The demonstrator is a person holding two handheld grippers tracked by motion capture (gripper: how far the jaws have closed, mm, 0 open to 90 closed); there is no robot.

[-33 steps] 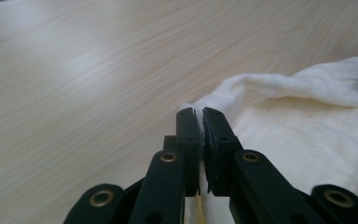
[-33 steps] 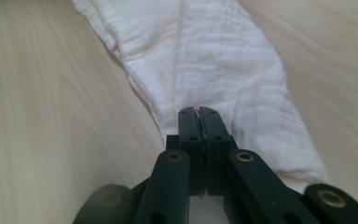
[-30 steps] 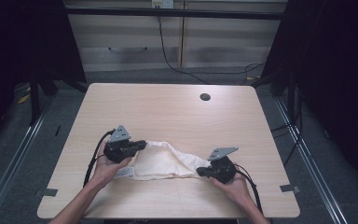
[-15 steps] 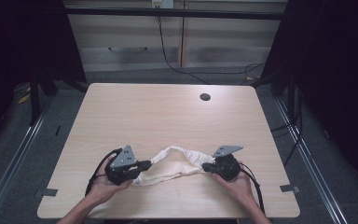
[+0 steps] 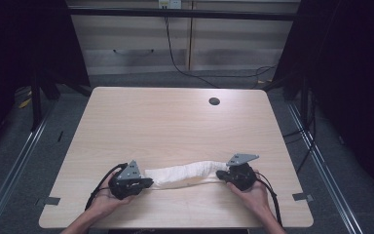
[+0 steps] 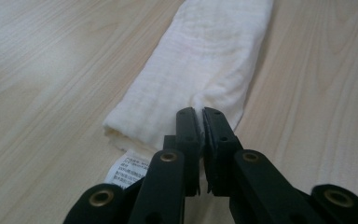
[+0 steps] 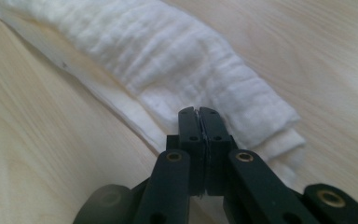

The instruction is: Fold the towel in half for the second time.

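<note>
A white cloth (image 5: 185, 174), folded into a long narrow band, lies near the front edge of the wooden table (image 5: 175, 126). My left gripper (image 5: 148, 183) holds its left end and my right gripper (image 5: 220, 174) holds its right end. In the left gripper view the gripper (image 6: 200, 112) is shut with a fold of the cloth (image 6: 205, 60) pinched between the jaws, and a printed care label (image 6: 126, 168) sticks out beside them. In the right gripper view the gripper (image 7: 198, 111) is shut on the thin lower edge of the cloth (image 7: 182, 60).
A round cable hole (image 5: 214, 101) sits in the far right part of the table. Behind the table stand pale cabinets (image 5: 126, 44), with cables trailing over the floor. Dark frames flank the table on both sides.
The left gripper has come toward the front edge and down. The cloth, broad and then lifted in an arch, now lies flat as a narrow folded band. The right gripper stayed nearly still.
</note>
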